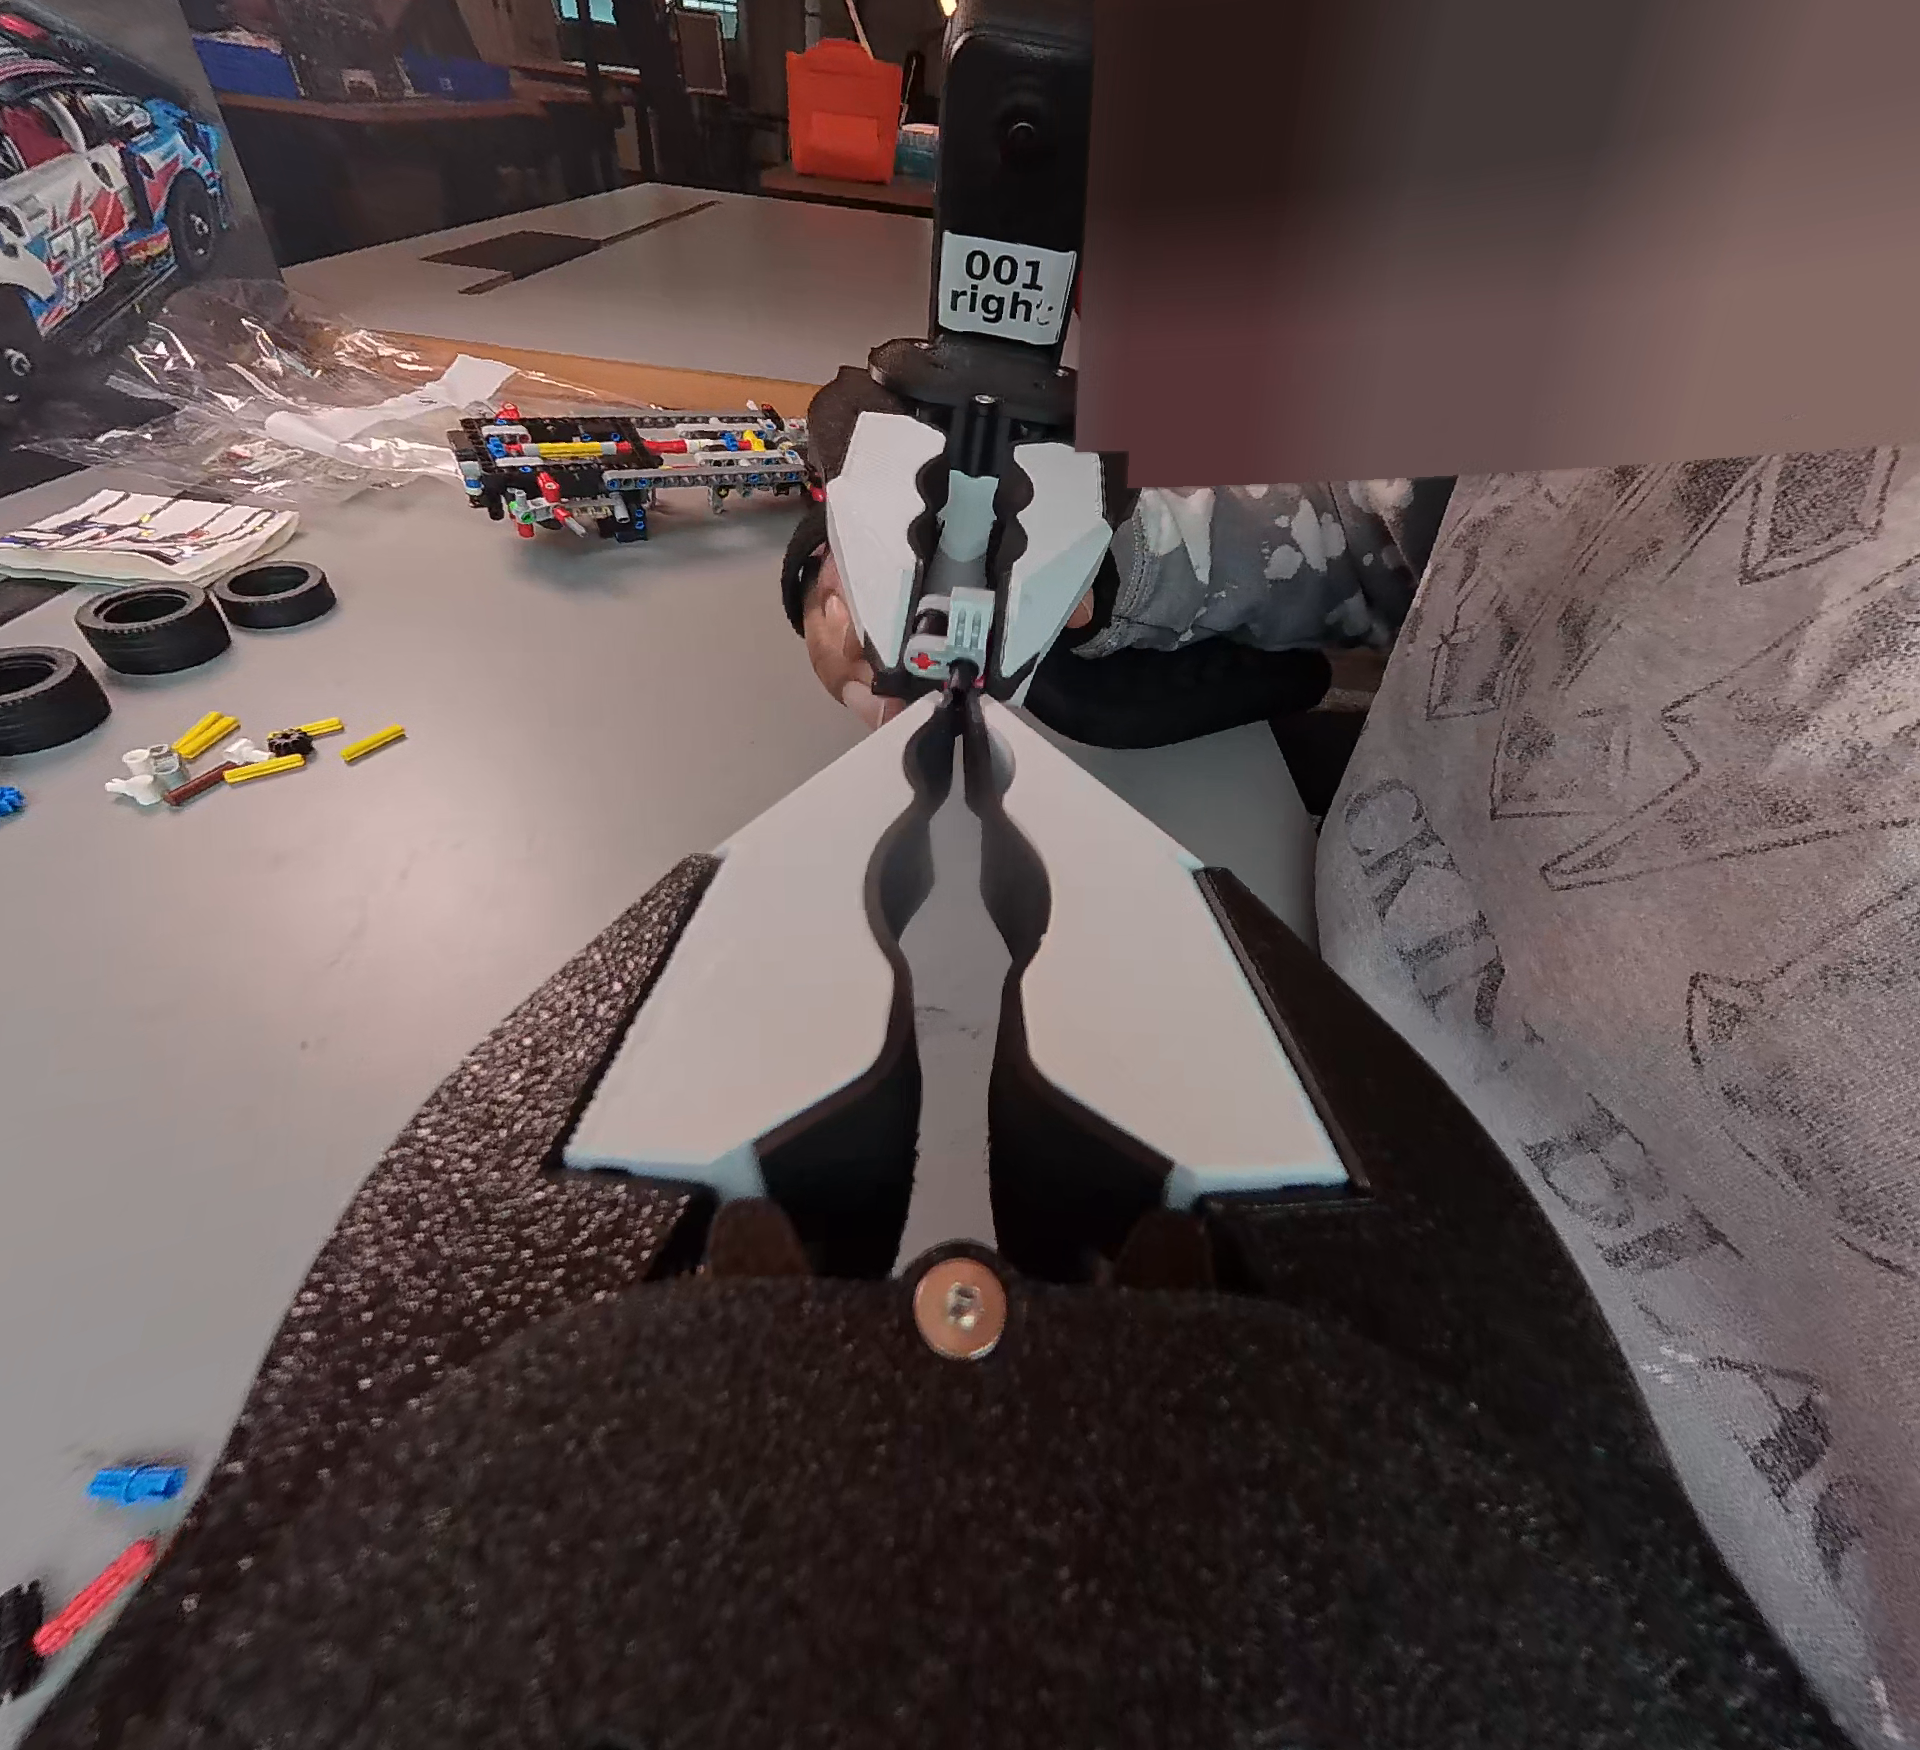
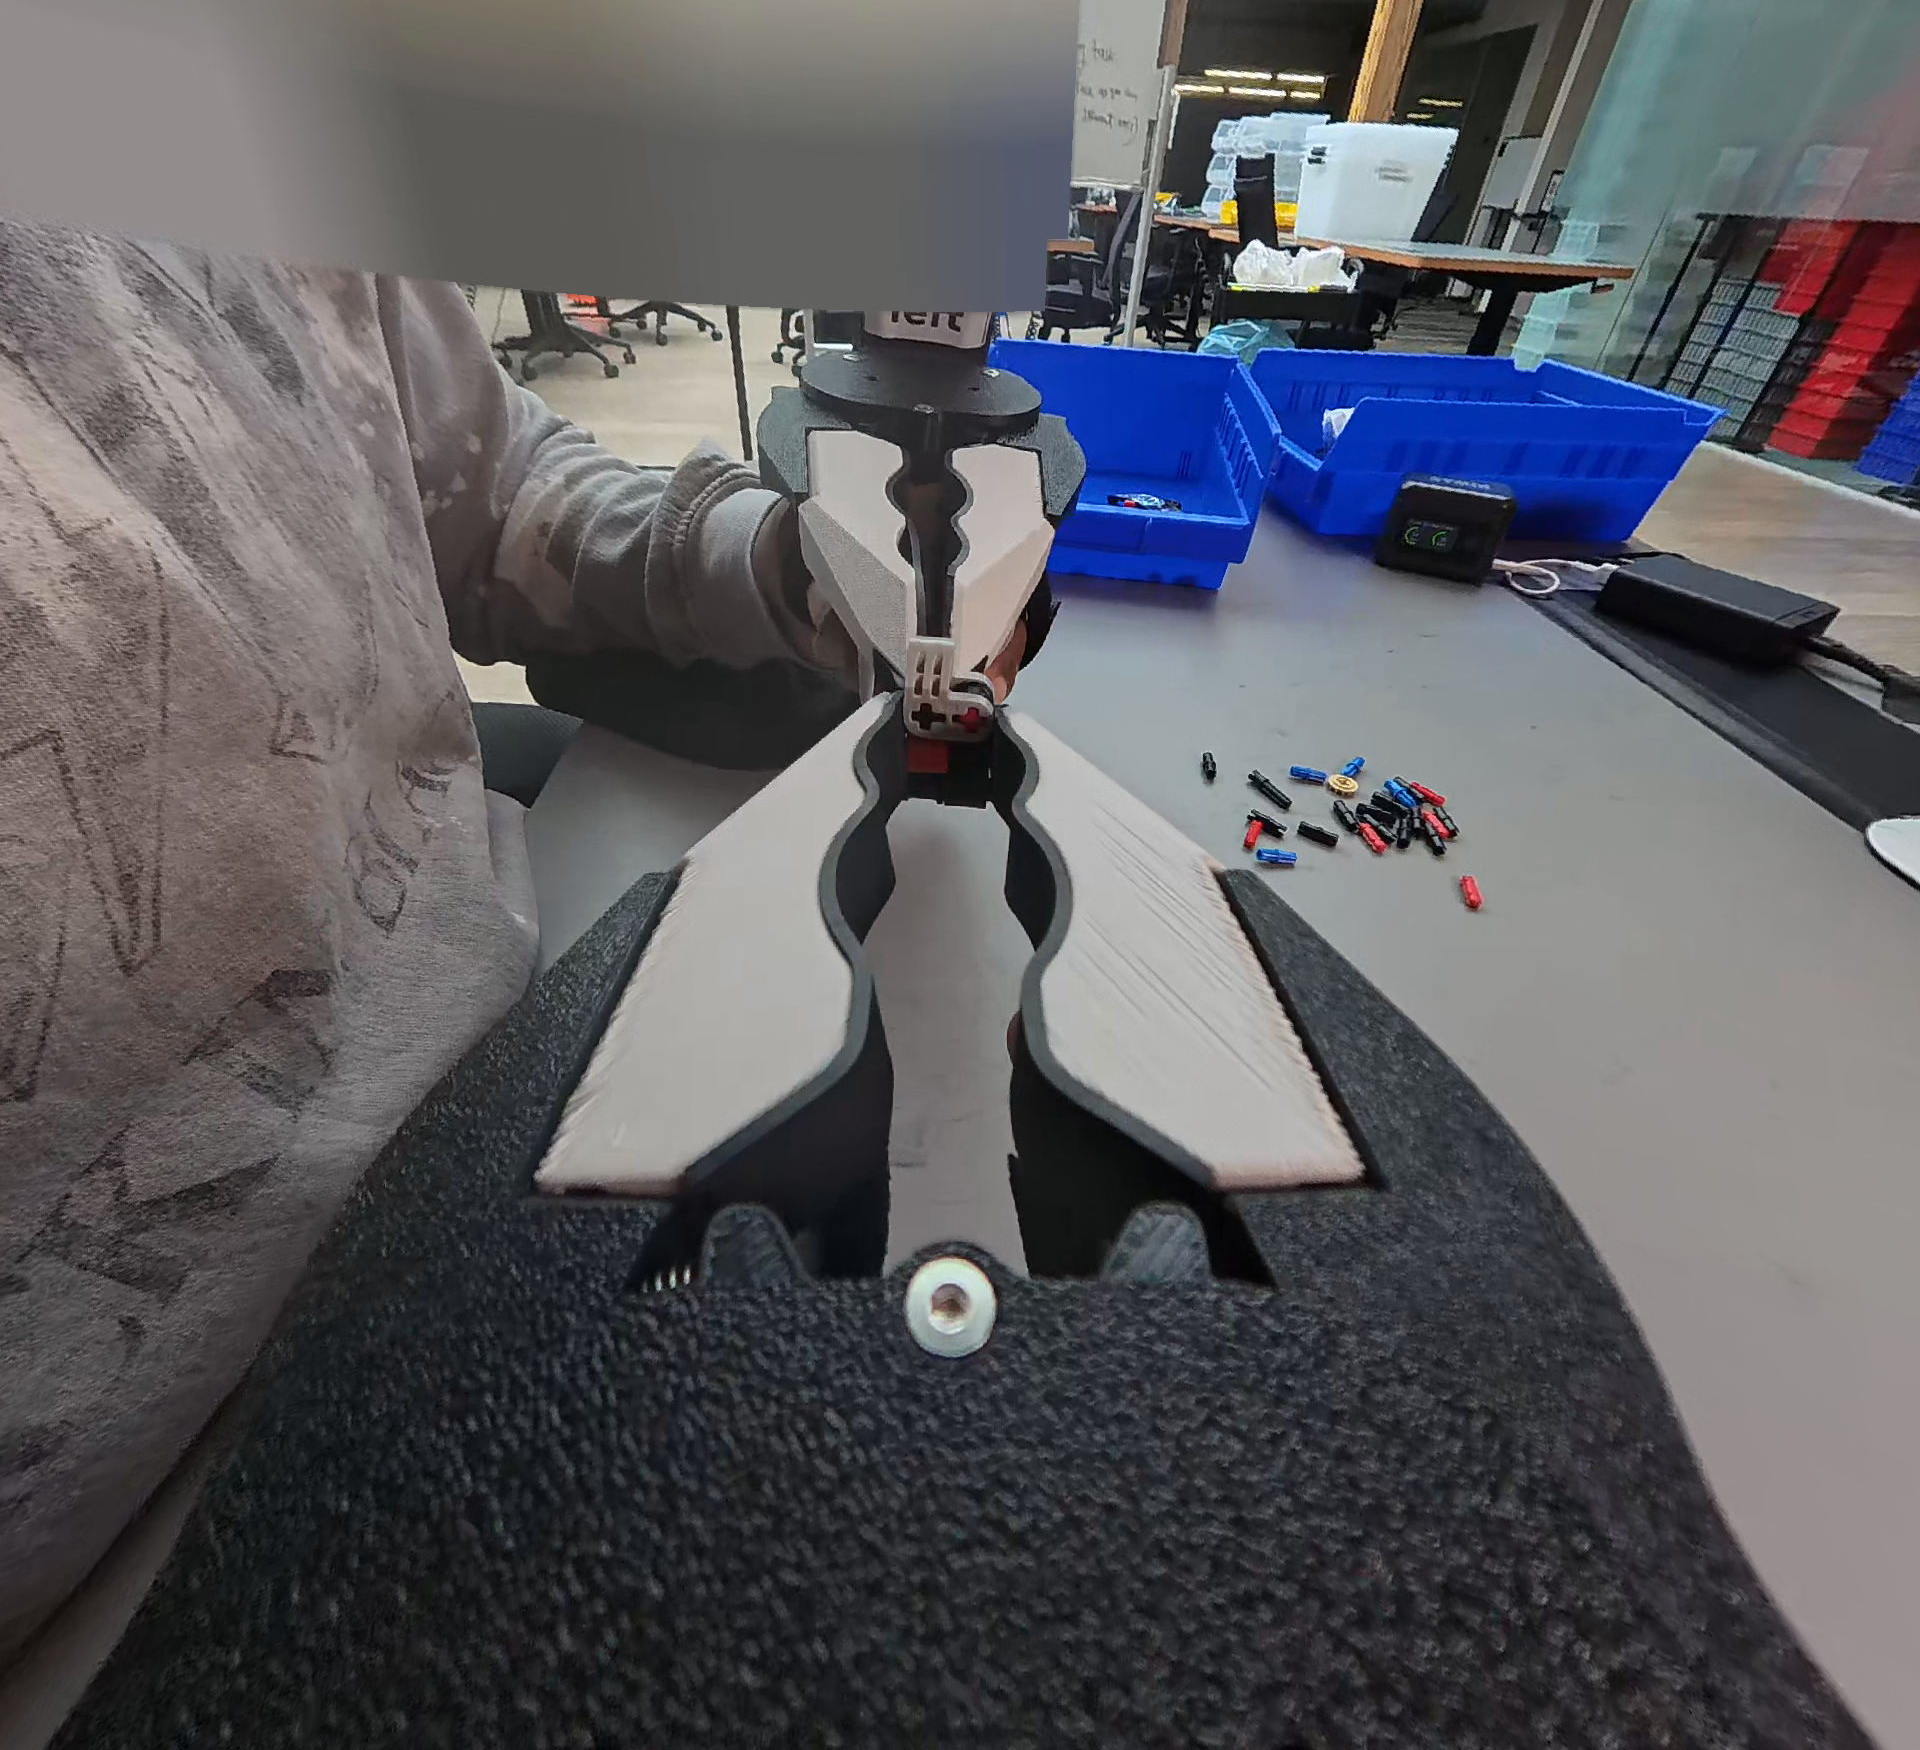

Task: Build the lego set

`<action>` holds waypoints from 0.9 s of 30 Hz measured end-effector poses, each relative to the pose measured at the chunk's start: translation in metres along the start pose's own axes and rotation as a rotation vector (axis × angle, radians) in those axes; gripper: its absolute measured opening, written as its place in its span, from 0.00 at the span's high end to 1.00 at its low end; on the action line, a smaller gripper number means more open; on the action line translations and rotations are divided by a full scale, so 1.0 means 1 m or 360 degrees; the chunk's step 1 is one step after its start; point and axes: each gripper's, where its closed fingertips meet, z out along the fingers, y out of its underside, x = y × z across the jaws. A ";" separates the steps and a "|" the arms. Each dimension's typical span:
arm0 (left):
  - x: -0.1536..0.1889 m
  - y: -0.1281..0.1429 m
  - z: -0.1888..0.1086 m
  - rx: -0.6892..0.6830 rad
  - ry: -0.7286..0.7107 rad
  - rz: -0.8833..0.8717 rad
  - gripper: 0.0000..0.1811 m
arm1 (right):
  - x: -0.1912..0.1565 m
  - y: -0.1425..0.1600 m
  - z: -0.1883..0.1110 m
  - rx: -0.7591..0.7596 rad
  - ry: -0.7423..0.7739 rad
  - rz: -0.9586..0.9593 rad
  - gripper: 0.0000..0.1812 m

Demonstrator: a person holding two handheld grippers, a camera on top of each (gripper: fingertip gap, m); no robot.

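The grey table (image 1: 436, 921) carries everything, and the biggest built piece on it is the long car frame (image 1: 634, 464), lying flat at the far left beside crumpled clear bags (image 1: 260, 381). It looks stiff but brittle at its joints, so it is best lifted by the long side beams, not by the small pegs sticking out. Nearer on the left sit three black tyres (image 1: 156, 625): soft, grippy rubber, light, easy to pinch across the wall. Just beyond them lies the sticker sheet (image 1: 145, 531).

Smaller again is a scatter of yellow rods (image 1: 265, 765) with white and brown bits, well apart from the frame. On the right side of the table, near two blue bins (image 2: 1143, 464), lies a pile of black, blue and red pins (image 2: 1382, 812); they are tiny, hard and smooth and would likely roll or squirt out of a loose pinch, so grip across the middle.

The piece being worked is held up between the two tools, over the near edge of the table. The right gripper (image 1: 961, 661) is clenched on a small grey and white assembly (image 1: 951, 635) with a red cross hole. The left gripper (image 1: 956, 713) is closed on a thin black pin (image 1: 961, 687), tip meeting that assembly. Light and rigid; alignment matters more than force, I judge.
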 end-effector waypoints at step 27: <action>0.007 0.000 0.011 0.0039 0.0325 -0.0566 0.94 | 0.004 0.003 -0.009 -0.0032 0.0147 -0.0369 0.92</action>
